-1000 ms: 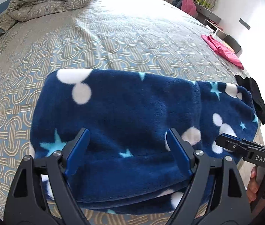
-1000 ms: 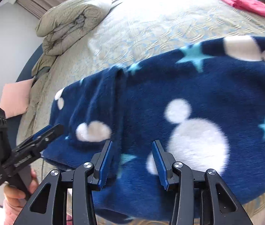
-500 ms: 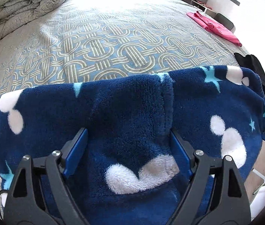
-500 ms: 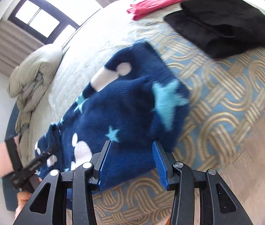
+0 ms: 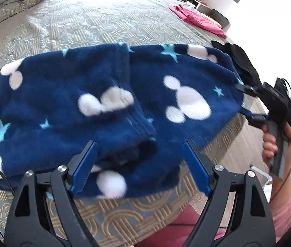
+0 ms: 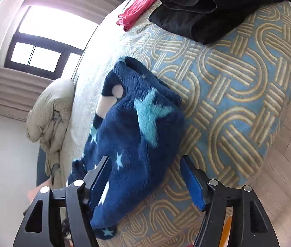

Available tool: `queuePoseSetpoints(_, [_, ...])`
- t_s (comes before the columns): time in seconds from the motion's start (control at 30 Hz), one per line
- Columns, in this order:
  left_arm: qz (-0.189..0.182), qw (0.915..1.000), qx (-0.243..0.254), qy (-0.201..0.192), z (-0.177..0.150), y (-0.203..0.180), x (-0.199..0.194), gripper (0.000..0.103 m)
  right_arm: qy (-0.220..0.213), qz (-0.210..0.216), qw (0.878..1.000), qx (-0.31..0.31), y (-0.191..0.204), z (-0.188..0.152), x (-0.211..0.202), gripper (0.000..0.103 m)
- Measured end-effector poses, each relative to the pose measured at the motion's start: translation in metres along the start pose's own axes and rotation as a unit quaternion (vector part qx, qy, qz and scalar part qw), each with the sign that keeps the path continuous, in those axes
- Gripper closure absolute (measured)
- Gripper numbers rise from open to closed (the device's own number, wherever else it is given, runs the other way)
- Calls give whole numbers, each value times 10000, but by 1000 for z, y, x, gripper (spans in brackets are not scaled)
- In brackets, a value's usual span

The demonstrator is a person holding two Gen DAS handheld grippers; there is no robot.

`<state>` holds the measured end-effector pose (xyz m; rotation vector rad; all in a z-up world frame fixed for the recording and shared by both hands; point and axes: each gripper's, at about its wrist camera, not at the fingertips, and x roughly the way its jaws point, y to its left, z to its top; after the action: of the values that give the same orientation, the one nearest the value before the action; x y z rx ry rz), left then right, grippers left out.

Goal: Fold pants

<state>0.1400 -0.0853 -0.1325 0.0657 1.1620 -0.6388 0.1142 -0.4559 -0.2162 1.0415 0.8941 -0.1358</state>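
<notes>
Currently, status:
Pants: lying along the near edge of the bed, one end already folded over the middle.
Left gripper: fingers spread, gripping nothing, hovering at the near hem.
Right gripper: fingers parted, straddling the right end, not clamping.
Progress: judging partly done; the right end is awaiting its fold.
</notes>
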Motion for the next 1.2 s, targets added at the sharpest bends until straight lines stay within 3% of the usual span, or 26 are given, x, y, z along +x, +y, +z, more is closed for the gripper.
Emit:
queuePoseSetpoints(0.1, [-386,9986,262,257,-16,-17,-3,19,41,-172,9998,15,3,16,20,33])
queuePoseSetpoints(0.13, [-439,9980,317,322,-19,-20,0,19,53,-215,9998,23,6,21,23,47])
queuePoseSetpoints(0.17, [-404,9979,352,371,-21,-23,4,19,49,-340,9994,-43,10,26,26,84])
queuePoseSetpoints(0.2, [-342,9977,368,445,-22,-25,11,19,79,-363,9992,-164,16,34,28,86])
queuePoseSetpoints(0.3, [-312,9964,389,692,-24,-31,30,19,-63,-407,9990,-193,29,52,26,86])
queuePoseSetpoints(0.57, [-130,9956,635,672,-15,-53,50,19,30,-782,9934,-843,43,56,36,86])
queuePoseSetpoints(0.73, [-531,9953,603,540,-6,-53,29,19,85,-654,9960,-602,24,50,31,85])
queuePoseSetpoints(0.87, [-821,9956,402,216,10,-41,7,19,24,-700,9949,-722,27,46,26,85])
queuePoseSetpoints(1.07, [-355,9978,-199,-523,51,11,11,19,-334,-657,9887,-1305,70,38,7,85])
queuePoseSetpoints(1.17, [222,9990,-388,-79,58,31,58,22,-479,-544,9834,-1665,101,30,-6,85])
queuePoseSetpoints(1.2, [340,9988,-323,-117,54,29,66,22,-511,-473,9807,-1825,115,25,-11,85])
